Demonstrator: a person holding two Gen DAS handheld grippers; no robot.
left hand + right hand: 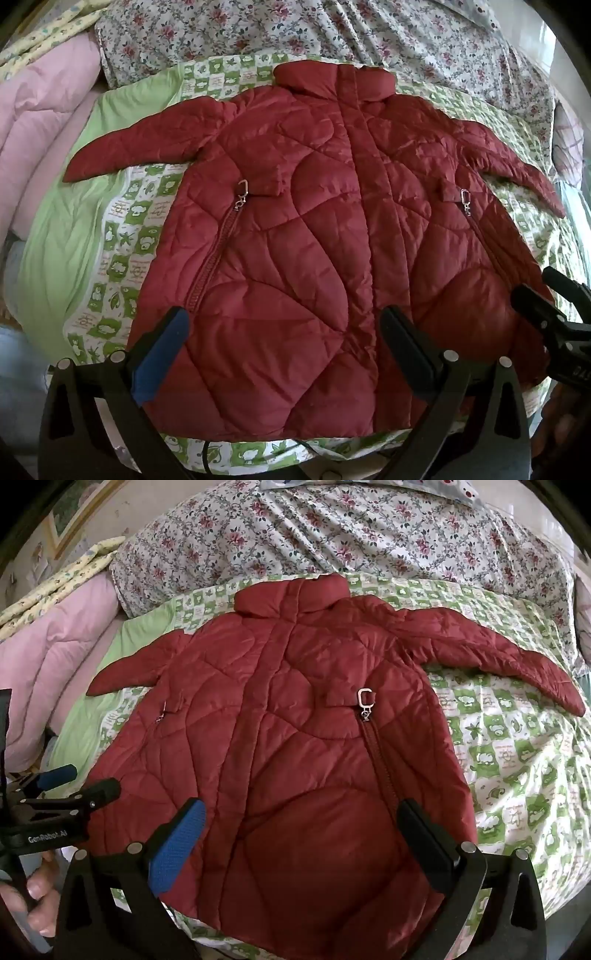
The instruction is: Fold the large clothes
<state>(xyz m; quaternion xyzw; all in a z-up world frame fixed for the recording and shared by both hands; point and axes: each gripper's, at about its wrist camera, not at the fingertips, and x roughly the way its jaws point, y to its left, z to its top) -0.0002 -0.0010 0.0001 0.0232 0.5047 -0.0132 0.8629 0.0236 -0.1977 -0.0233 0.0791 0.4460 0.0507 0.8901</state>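
Note:
A dark red quilted jacket lies flat and front up on a bed, collar away from me, both sleeves spread out to the sides; it also shows in the right wrist view. It has two zipped pockets with silver pulls. My left gripper is open and empty, hovering over the jacket's lower left part. My right gripper is open and empty over the lower right part. The right gripper shows at the right edge of the left wrist view, and the left gripper at the left edge of the right wrist view.
The jacket rests on a green and white patterned sheet. A floral quilt is heaped behind the collar. A pink quilt lies at the left. The bed's near edge runs just below the jacket's hem.

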